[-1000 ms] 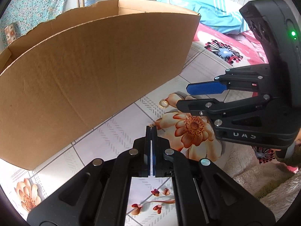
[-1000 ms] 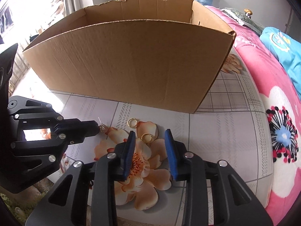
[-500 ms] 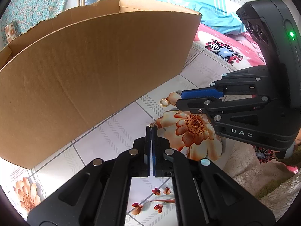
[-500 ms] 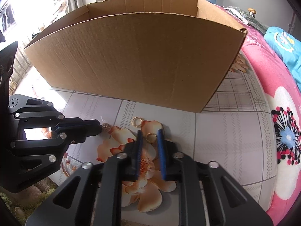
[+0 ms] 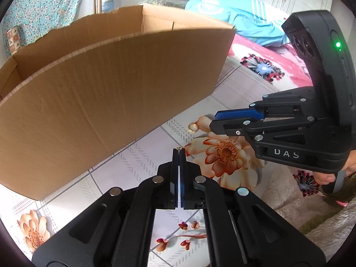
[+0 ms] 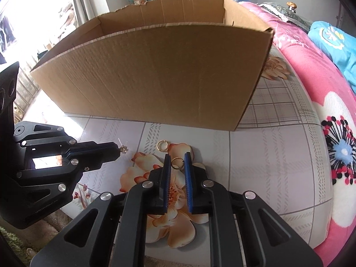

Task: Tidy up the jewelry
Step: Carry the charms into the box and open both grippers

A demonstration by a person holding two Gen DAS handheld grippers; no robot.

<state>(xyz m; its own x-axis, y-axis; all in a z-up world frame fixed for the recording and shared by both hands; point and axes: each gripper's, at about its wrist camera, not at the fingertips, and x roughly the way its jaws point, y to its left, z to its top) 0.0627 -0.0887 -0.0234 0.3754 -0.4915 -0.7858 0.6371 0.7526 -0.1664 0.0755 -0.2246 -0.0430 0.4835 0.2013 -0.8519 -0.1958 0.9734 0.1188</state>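
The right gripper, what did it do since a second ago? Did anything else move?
The right gripper moved forward and narrowed its jaws around the small gold ring on the flower print. A gap shows on each side, so it has not clearly gripped it yet. The left gripper stayed shut on the tiny flower earring. The other gold ring and the cardboard box did not move.
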